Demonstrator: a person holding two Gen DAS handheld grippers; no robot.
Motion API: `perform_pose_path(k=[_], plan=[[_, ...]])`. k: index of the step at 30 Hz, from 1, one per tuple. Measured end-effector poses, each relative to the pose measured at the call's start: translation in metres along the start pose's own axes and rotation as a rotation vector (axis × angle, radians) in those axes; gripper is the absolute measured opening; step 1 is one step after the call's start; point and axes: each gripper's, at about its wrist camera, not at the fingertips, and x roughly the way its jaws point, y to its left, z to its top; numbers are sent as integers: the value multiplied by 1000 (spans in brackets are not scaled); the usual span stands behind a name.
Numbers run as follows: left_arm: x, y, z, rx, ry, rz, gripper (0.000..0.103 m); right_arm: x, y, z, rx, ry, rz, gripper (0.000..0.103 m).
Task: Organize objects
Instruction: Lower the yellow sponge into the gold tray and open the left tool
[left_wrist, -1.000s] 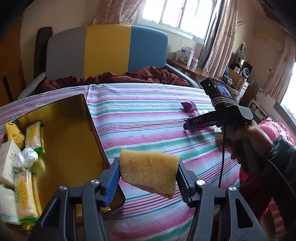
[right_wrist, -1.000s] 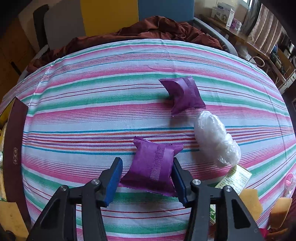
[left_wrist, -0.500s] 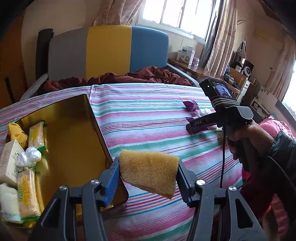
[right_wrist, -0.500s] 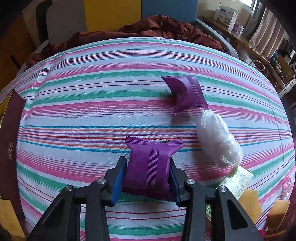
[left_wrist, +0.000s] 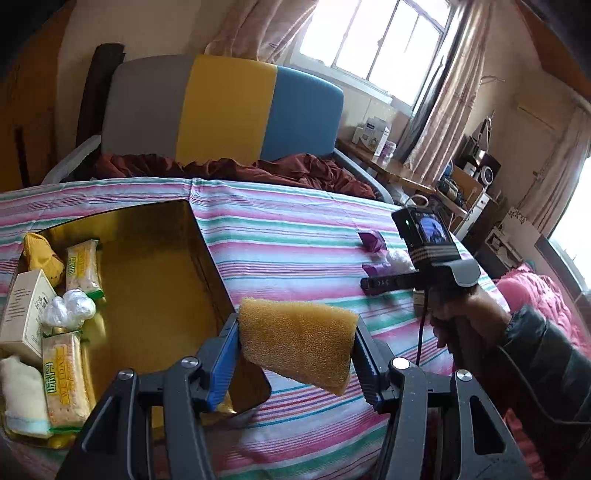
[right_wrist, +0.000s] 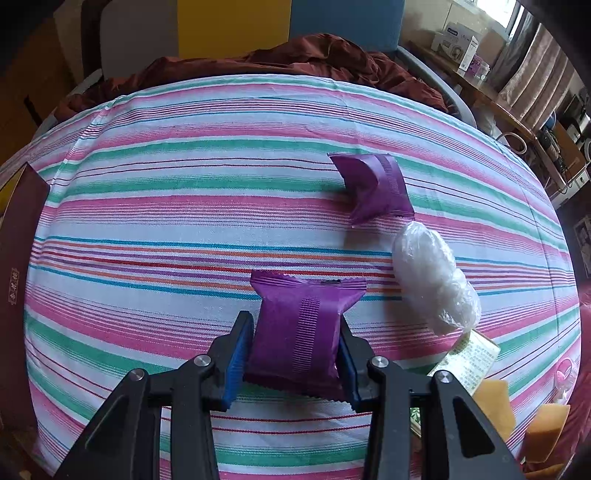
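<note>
My left gripper (left_wrist: 295, 354) is shut on a yellow sponge (left_wrist: 297, 349), held in the air over the striped bedspread just right of the gold box (left_wrist: 147, 280). The box holds biscuit packs (left_wrist: 64, 376), a white carton (left_wrist: 24, 314) and a clear plastic wad (left_wrist: 68, 308). My right gripper (right_wrist: 295, 343) is shut on a purple snack packet (right_wrist: 299, 332), pads pressing its two sides, just above the bedspread. A second purple packet (right_wrist: 373, 186) lies further back, with a clear plastic bundle (right_wrist: 434, 280) to its right. In the left wrist view the right gripper (left_wrist: 391, 282) and the hand holding it show at the right.
A printed paper packet (right_wrist: 471, 356) and yellow sponge pieces (right_wrist: 546, 424) lie at the bed's right edge. The box's dark outer wall (right_wrist: 18, 258) shows at far left. A crumpled maroon blanket (right_wrist: 295, 55) and a grey, yellow and blue headboard (left_wrist: 221, 107) bound the far side.
The right gripper's jaws closed on the purple packet and lifted it slightly. The left gripper moved with the sponge, so more of the gold box shows.
</note>
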Motion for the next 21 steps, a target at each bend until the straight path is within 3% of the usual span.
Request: perform_pose_path(k=[4,8,13,21], plan=[[-7,37,26,-46,-44,113,57,-1,0,-1,-2,1,-7,42],[9,88,50,-93,-30,241,57,-1,0,0,-16,-2,-19,42],[45,139,71,-154,11,309,57,-3,4,0,-27,-4,-31,42],[110,171,92,-157,95,361,60,-4,6,0,-34,-5,-37,42]])
